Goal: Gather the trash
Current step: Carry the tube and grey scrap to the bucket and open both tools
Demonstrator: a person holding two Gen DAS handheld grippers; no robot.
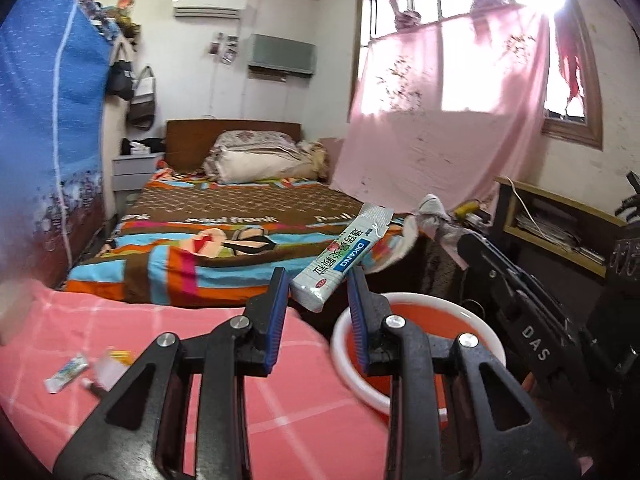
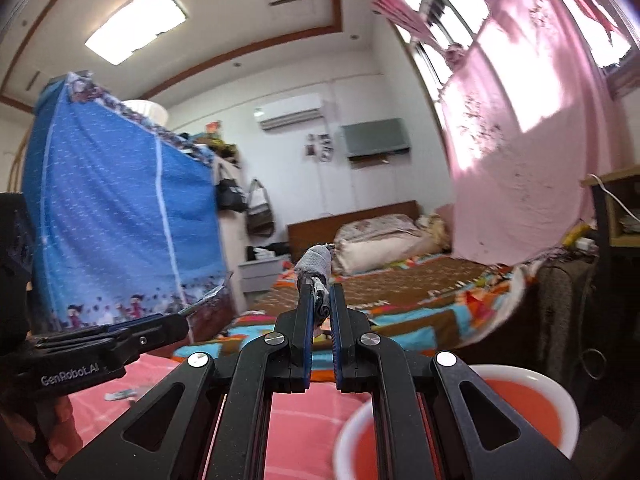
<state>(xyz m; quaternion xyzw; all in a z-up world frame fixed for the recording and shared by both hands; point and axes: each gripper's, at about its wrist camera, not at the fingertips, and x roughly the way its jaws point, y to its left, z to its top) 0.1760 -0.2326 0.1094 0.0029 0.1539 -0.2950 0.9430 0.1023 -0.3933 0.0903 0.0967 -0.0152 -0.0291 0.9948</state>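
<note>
Left gripper (image 1: 318,280) is being held part-closed on a white sachet (image 1: 340,258), the packet being pinched near its lower end between the blue pads (image 1: 276,320) and slanting up to the right. Right gripper (image 2: 319,300) is being kept fully closed on a crumpled grey wrapper (image 2: 316,266), which is sticking up past the fingertips (its far end looks twisted).

Both loads are being carried above the pink checked cloth (image 1: 280,400), near a white bin with an orange liner (image 1: 420,320). From the left wrist, the sachet is hanging just beside the bin's near rim, not clearly over the mouth; from the right wrist, the bin (image 2: 520,408) is lying low and right of the wrapper.

For a clean drop, each piece is best brought squarely over the orange opening before the jaws are eased apart, one gripper at a time so the two tools are not being crowded together. The sachet is light and flat, and is likely to flutter if released high or tilted.

More scraps (image 1: 66,372) are lying on the cloth at lower left, well apart from the bin, not yet collected.
</note>
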